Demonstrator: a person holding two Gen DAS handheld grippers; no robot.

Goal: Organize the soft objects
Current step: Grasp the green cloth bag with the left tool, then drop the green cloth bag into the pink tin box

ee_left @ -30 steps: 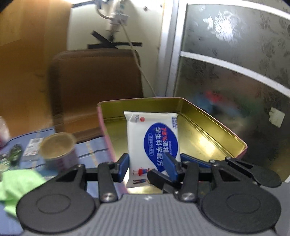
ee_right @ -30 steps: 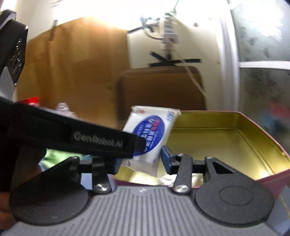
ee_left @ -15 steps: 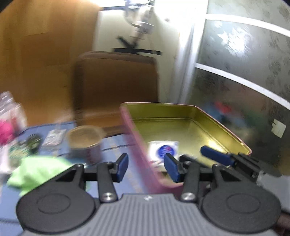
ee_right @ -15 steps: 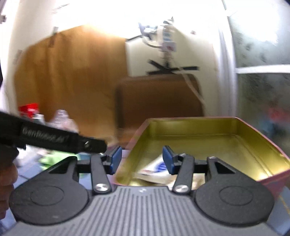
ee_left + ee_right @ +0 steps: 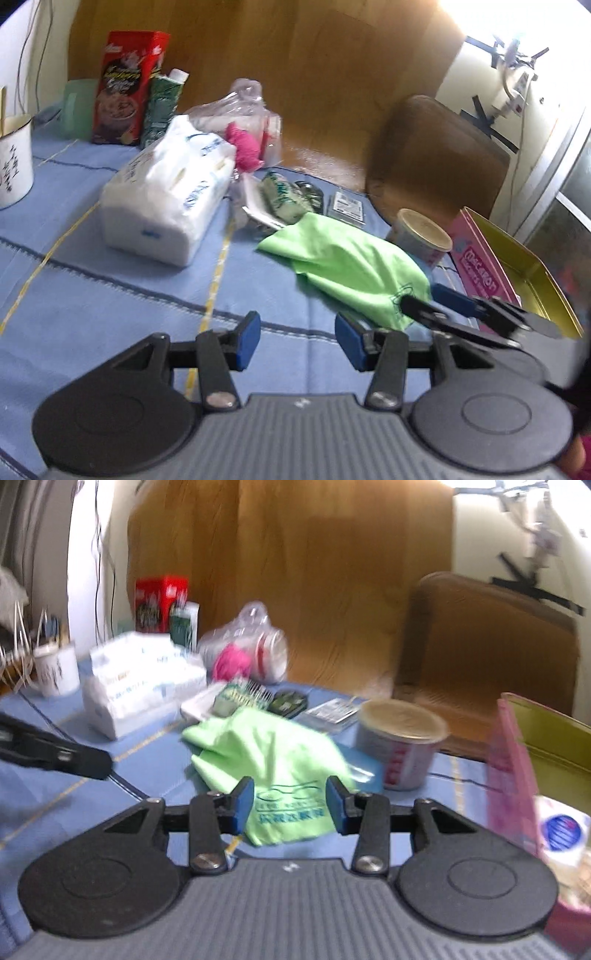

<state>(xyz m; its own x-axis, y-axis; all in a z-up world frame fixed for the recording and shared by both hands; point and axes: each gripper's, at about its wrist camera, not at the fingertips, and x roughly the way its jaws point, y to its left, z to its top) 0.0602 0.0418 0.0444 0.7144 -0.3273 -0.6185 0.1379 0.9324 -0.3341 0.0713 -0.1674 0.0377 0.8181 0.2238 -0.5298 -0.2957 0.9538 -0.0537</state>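
A green cloth (image 5: pixel 351 258) lies crumpled on the blue tablecloth; it also shows in the right wrist view (image 5: pixel 273 760). A white tissue pack (image 5: pixel 166 206) lies to its left. The pink tin with gold inside (image 5: pixel 517 273) stands at the right; the white and blue wipes pack (image 5: pixel 561 830) lies in it. My left gripper (image 5: pixel 297 345) is open and empty over bare cloth. My right gripper (image 5: pixel 290 808) is open and empty, just before the green cloth's near edge; its fingers (image 5: pixel 454 299) show in the left wrist view.
A round can (image 5: pixel 423 236) stands behind the green cloth. A clear bag with a pink item (image 5: pixel 243 122), a red box (image 5: pixel 125 85), a green carton (image 5: pixel 162 107) and a white mug (image 5: pixel 13 158) stand at the back. A brown chair (image 5: pixel 436 158) is behind the table.
The left gripper let the wipes pack drop into the tin. Both grippers then swung left, away from the tin, towards the green cloth and the clutter.
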